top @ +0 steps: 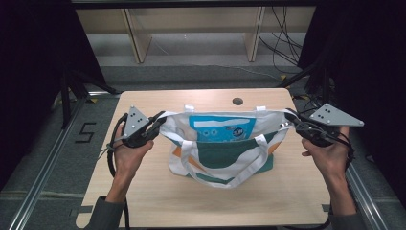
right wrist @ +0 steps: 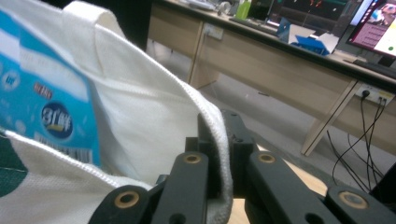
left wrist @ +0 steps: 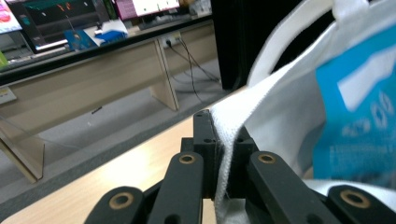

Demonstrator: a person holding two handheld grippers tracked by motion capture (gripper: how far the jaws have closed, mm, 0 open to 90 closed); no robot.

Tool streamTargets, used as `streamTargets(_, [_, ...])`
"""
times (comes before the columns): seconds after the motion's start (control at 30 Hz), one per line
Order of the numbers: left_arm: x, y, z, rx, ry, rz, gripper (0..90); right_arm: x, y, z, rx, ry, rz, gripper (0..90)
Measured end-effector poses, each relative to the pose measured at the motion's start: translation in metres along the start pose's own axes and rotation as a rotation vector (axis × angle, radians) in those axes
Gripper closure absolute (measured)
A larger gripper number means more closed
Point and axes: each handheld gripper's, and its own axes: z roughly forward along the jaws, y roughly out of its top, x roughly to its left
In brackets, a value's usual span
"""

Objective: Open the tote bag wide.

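Observation:
A white tote bag [top: 225, 158] with green and orange patches stands on the wooden table [top: 143, 201], its mouth stretched wide. My left gripper [top: 158, 125] is shut on the bag's left rim, and my right gripper [top: 291, 122] is shut on its right rim. A blue packet [top: 221, 128] stands inside the bag. In the left gripper view the white rim [left wrist: 224, 154] runs between the shut jaws of the left gripper [left wrist: 223, 135], with the blue packet [left wrist: 355, 116] at the right. In the right gripper view the rim [right wrist: 219, 135] sits pinched in the right gripper [right wrist: 223, 135], the packet [right wrist: 46, 102] at the left.
The bag's two white handles [top: 239, 167] hang down over its near side. A round cable hole [top: 237, 101] lies at the table's far edge. Beyond the table stand wooden desk legs [top: 136, 38] and loose cables [top: 282, 43] on the floor.

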Motion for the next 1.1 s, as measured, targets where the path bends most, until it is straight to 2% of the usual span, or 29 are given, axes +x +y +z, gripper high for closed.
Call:
streamTargets(0.07, [0.001,0.004,-0.001,-0.007,0.004,0.016,85.9,0.000,0.005,0.001,-0.013,-0.024,0.006,88.4])
streamTargets(0.13, [0.001,0.005,0.001,-0.010,-0.002,0.015,85.9,-0.003,0.005,0.002,-0.013,-0.025,0.014,88.4])
streamTargets(0.23, [0.000,0.001,0.005,0.012,0.002,0.031,85.8,-0.005,0.001,0.005,0.002,-0.027,0.020,88.4])
streamTargets(0.27, [0.000,-0.009,0.010,0.031,-0.010,0.028,85.8,-0.003,-0.006,0.007,0.007,-0.028,0.025,88.4])
streamTargets(0.3, [0.000,-0.009,0.010,0.031,-0.010,0.028,85.7,-0.004,-0.008,0.007,0.018,-0.013,0.009,88.4])
streamTargets(0.37, [0.000,-0.018,0.014,0.048,-0.021,0.016,85.6,-0.002,-0.010,0.005,0.028,-0.011,0.016,88.4])
streamTargets(0.43, [-0.001,-0.026,0.019,0.087,-0.018,0.032,85.7,-0.002,-0.011,0.004,0.023,-0.016,-0.002,88.4])
streamTargets(0.47, [-0.001,-0.032,0.025,0.101,-0.021,0.021,85.7,0.002,-0.012,0.006,0.032,-0.030,-0.012,88.4])
streamTargets(0.53, [0.000,-0.036,0.028,0.107,-0.023,0.006,85.7,0.000,-0.014,0.010,0.049,-0.024,-0.031,88.4])
streamTargets(0.63, [0.000,-0.047,0.037,0.137,-0.038,0.010,85.6,-0.001,-0.022,0.016,0.074,-0.032,-0.032,88.4])
streamTargets(0.7, [-0.001,-0.050,0.040,0.150,-0.037,0.011,85.6,-0.001,-0.029,0.020,0.106,-0.031,-0.007,88.5])
streamTargets(0.73, [-0.004,-0.058,0.045,0.179,-0.042,0.017,85.6,-0.003,-0.032,0.023,0.105,-0.037,-0.024,88.4])
streamTargets(0.77, [-0.005,-0.063,0.047,0.195,-0.047,0.031,85.6,-0.002,-0.035,0.023,0.132,-0.032,-0.007,88.4])
streamTargets(0.8, [-0.005,-0.063,0.047,0.195,-0.047,0.031,85.6,-0.002,-0.039,0.025,0.144,-0.033,-0.008,88.4])
streamTargets(0.83, [-0.007,-0.068,0.050,0.218,-0.049,0.038,85.6,-0.002,-0.039,0.025,0.144,-0.033,-0.008,88.4])
streamTargets(0.87, [-0.010,-0.080,0.055,0.247,-0.063,0.031,85.5,-0.003,-0.046,0.028,0.161,-0.029,-0.024,88.4])
streamTargets(0.9, [-0.010,-0.080,0.055,0.247,-0.063,0.031,85.5,-0.002,-0.049,0.028,0.181,-0.021,-0.004,88.4])
streamTargets(0.93, [-0.010,-0.084,0.058,0.250,-0.073,0.056,85.5,-0.002,-0.049,0.028,0.181,-0.021,-0.004,88.4])
streamTargets(1.1, [-0.014,-0.095,0.063,0.275,-0.086,0.048,85.3,-0.001,-0.061,0.032,0.216,-0.007,-0.034,88.3])
